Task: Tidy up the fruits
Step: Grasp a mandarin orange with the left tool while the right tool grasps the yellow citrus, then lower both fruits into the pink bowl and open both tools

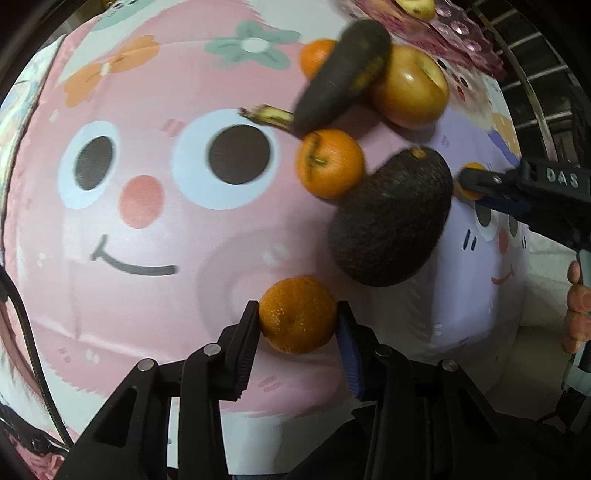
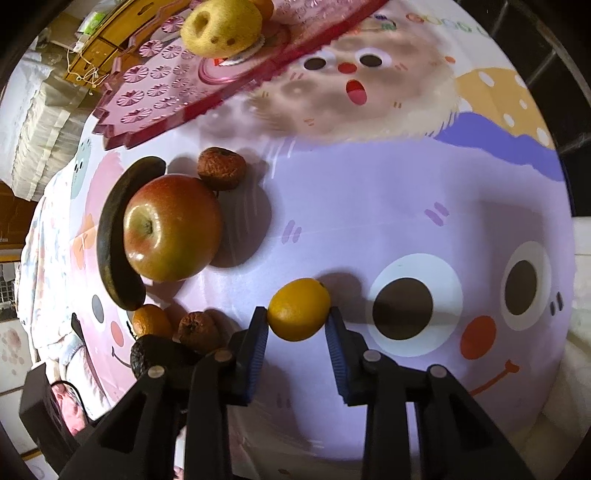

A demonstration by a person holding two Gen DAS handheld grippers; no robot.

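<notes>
**Left wrist view and right wrist view: a small citrus clamped in each tool**

Left wrist view shows us the left gripper (image 1: 298, 319) pinched on an orange mandarin (image 1: 297, 314) at lower centre of the frame, both pads pressing its sides across the widest part. In the right wrist view, the right gripper (image 2: 297, 323) is likewise clamped on a yellower mandarin (image 2: 298, 309), just below centre.

We judge both fruits light, round and slightly soft, with a pebbled peel that grips well; hard squeezing could bruise them, so a grip across the middle suits. The apple (image 2: 171, 227) at left looks heavier and glossier, likelier to slip. The pink tray (image 2: 177, 77) at upper left already carries a yellow fruit (image 2: 221, 27).
</notes>
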